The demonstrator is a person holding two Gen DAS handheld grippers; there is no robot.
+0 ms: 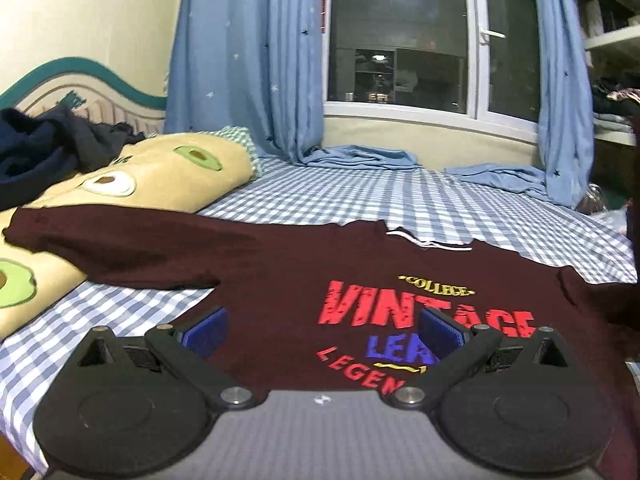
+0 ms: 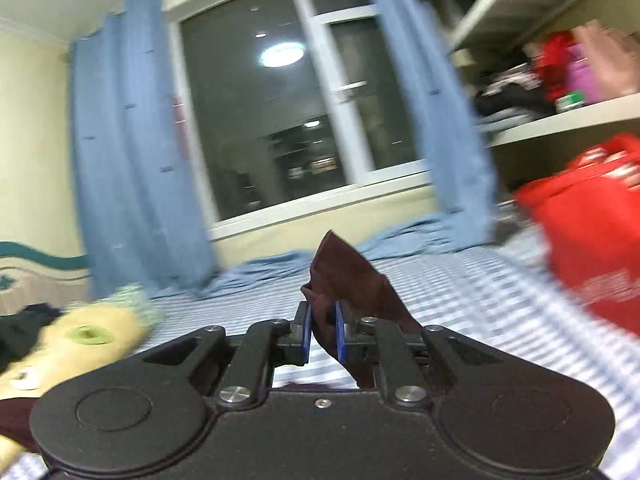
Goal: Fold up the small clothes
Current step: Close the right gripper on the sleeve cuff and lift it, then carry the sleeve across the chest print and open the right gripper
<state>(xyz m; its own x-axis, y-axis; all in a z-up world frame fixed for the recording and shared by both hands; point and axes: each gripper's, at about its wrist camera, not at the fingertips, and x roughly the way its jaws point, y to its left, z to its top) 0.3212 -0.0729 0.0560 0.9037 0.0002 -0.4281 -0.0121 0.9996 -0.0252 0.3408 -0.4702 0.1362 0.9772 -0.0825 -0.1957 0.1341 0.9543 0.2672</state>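
One dark maroon cotton T-shirt with red "VINTAGE" print lies flat on the checked bedsheet — left gripper gapes empty, right gripper pinches maroon cloth; red bag at three o'clock.

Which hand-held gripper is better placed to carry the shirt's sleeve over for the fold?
Right. The right hand-held gripper is shut on maroon shirt fabric, lifted above the bed. The left hand-held gripper is open, holding nothing.

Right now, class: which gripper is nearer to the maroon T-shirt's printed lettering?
Left. The left gripper hovers open right over the lettering on the maroon T-shirt. The right gripper pinches a plain maroon fold lifted above the bed.
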